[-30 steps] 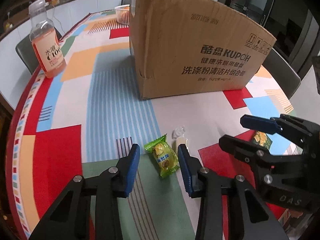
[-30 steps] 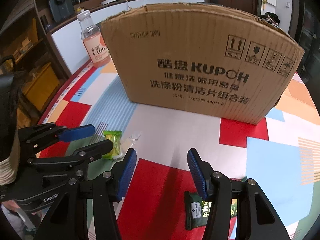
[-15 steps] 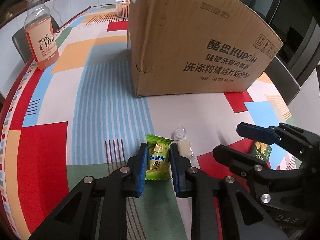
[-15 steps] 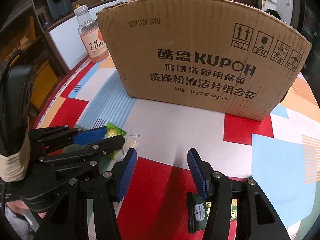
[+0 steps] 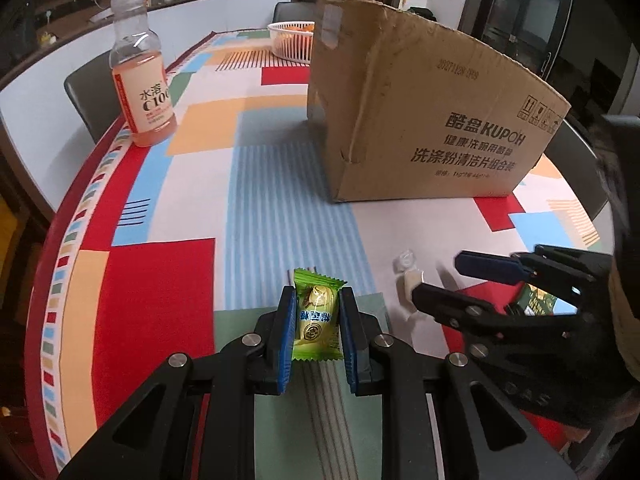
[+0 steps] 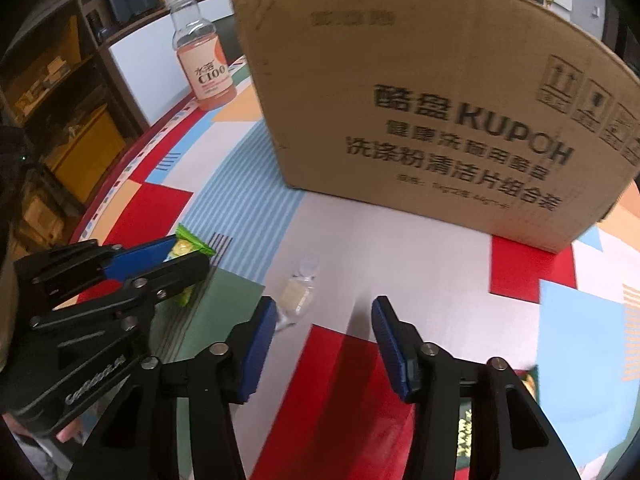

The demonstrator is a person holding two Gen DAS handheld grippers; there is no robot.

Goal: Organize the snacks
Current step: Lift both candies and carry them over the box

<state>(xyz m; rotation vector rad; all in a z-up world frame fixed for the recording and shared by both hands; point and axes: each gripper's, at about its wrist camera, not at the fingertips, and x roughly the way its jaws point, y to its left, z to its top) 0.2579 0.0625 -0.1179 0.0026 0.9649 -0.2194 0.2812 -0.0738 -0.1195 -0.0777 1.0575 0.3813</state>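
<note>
My left gripper is shut on a green-wrapped candy and holds it just above the colourful tablecloth; the candy also shows in the right wrist view. A clear-wrapped white candy lies on the cloth just left of my right gripper, which is open and empty; this candy also shows in the left wrist view. A dark green snack packet lies behind the right gripper's fingers. A large cardboard box stands behind the snacks.
An orange drink bottle stands near the table's left edge. A white basket sits at the far end behind the box. The table edge curves along the left. A chair stands beyond it.
My left gripper closed on the green candy and lifted it slightly. My right gripper moved left and forward, from over the dark green packet toward the white candy.
</note>
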